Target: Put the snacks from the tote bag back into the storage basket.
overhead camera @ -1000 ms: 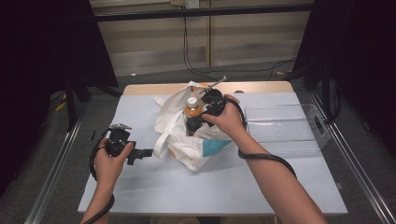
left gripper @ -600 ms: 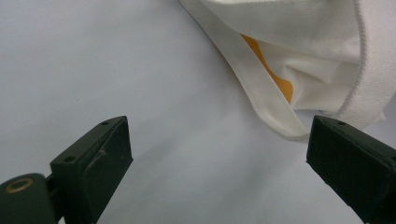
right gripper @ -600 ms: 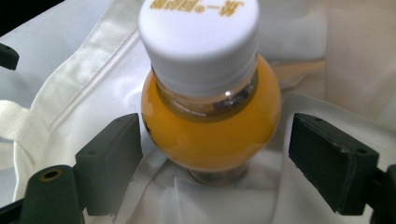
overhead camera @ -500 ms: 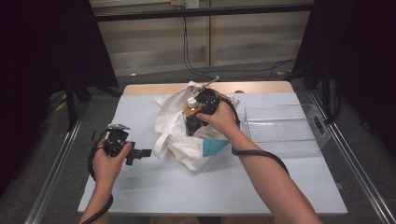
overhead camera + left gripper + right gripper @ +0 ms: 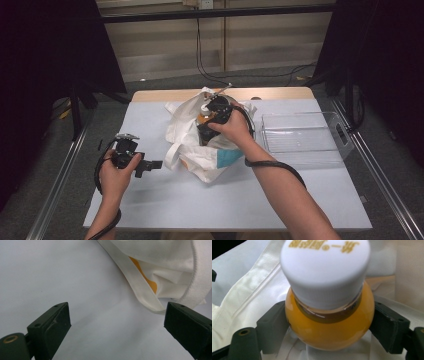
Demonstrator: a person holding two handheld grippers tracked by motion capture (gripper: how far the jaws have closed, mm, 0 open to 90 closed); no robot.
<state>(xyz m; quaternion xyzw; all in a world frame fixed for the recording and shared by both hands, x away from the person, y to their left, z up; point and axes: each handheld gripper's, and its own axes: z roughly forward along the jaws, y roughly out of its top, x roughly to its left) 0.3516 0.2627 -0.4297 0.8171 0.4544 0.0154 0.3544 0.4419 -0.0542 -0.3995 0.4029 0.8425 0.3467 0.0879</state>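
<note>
Right tool (image 5: 329, 322) clamped on orange bottle (image 5: 329, 325) over white bag (image 5: 192, 150); left tool (image 5: 117, 327) apart.

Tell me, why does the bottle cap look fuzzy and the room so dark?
In the right gripper view the white cap sits very close, so it blurs; in the high view light falls on the table while the sides stay black; in the left gripper view the bag looks fairly sharp.

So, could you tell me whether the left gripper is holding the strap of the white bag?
No, in the left gripper view the left gripper is open, with its fingers apart over the table, beside the white bag.
</note>
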